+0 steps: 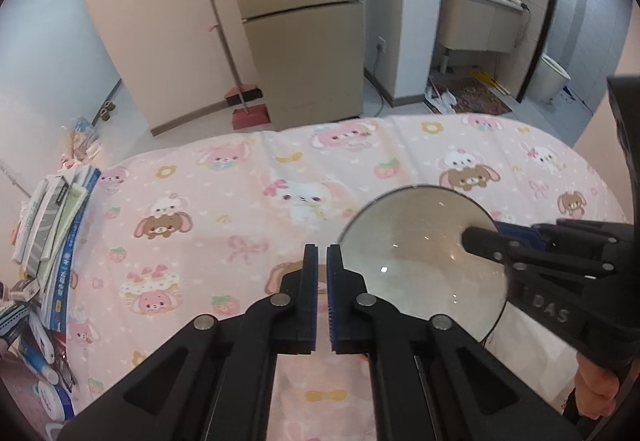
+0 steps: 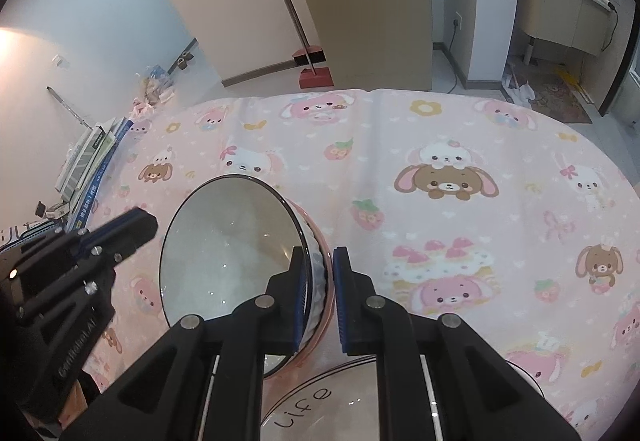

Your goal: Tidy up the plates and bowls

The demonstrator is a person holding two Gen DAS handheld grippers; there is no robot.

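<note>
A white bowl (image 2: 228, 241) with a dark rim hangs tilted above the pink cartoon tablecloth (image 2: 440, 145). My right gripper (image 2: 320, 281) is shut on its rim, one finger inside and one outside. The bowl also shows in the left wrist view (image 1: 420, 253), with my right gripper (image 1: 488, 241) clamped on its right edge. Below it, at the bottom of the right wrist view, lies a white dish (image 2: 320, 401) printed "life". My left gripper (image 1: 322, 281) is shut and empty, just left of the bowl; it shows in the right wrist view (image 2: 136, 229).
A stack of books and boxes (image 1: 56, 225) lies at the table's left edge. Beyond the table stand a beige fridge (image 1: 304, 41), a red broom and dustpan (image 1: 248, 109), and a washbasin cabinet (image 1: 476, 21).
</note>
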